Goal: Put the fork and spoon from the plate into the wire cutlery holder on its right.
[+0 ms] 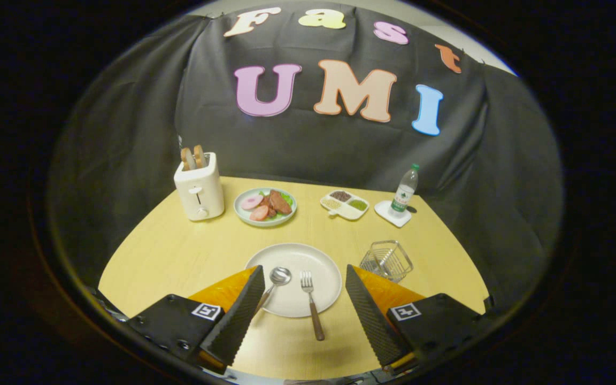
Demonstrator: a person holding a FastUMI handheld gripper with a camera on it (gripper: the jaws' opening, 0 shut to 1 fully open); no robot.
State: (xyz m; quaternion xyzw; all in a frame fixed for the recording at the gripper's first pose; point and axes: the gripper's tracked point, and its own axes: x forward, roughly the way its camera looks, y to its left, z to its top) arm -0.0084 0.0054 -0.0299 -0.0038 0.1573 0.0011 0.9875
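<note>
In the gripper view, the gripper (305,291) is held above the near edge of the wooden bench (179,251), and its two fingers stand wide apart with nothing between their pads. They hold nothing.

Just ahead of the fingers, and partly between them, lies the white plate (316,264). The spoon (276,280) rests on the left part of the plate, its bowl on the plate and its handle running down toward the left finger, which hides the end of it. The fork (310,302) lies beside the spoon, a little to the right, with the tines on the plate and the brown handle reaching over the near rim onto the bench. The two pieces are near each other but apart.

To the right of the plate, just beyond the right finger, stands the wire cutlery holder (386,260). It looks empty, as far as I can tell through the wires.

Farther back on the bench there are a toaster (199,190) with bread in its slots, a plate of sliced food (265,206), a small divided dish (344,205) and a water bottle (404,192) on a white coaster (392,214).

My judgement is that the task is at its very start: both fork and spoon are on the plate, so both pick-ups and both placings are left to do. The fork handle, free over the rim, seems the easier first grasp.
</note>
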